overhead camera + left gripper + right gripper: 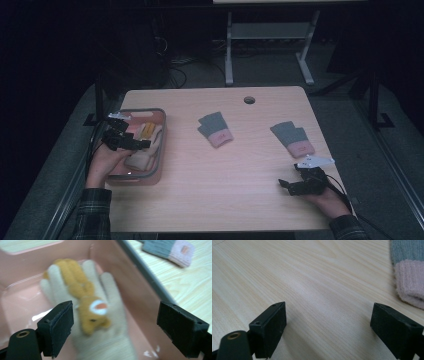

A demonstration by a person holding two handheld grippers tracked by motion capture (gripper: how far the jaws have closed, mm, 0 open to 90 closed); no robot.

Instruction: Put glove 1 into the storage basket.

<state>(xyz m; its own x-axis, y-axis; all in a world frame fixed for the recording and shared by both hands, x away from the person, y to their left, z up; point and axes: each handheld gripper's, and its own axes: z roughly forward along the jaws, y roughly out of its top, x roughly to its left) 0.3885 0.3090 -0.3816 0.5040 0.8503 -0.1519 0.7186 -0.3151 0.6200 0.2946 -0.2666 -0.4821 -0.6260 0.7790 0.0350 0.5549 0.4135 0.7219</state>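
The left gripper [115,327] hangs wide open above a cream glove [100,322] lying in the pink bin [159,150]. The right gripper [328,330] rests wide open and empty over bare table [312,277], near a grey-and-pink glove [409,270].

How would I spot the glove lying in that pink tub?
Look at the pink tub on the table's left side, under the left claw. Inside lies a cream glove, fingers spread. Unlike the grey-and-pink gloves on the bare wood, it carries an orange animal figure on its back.

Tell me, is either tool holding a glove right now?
No. The left tool hangs open above the cream glove in the pink bin, and the right tool is open over bare table.
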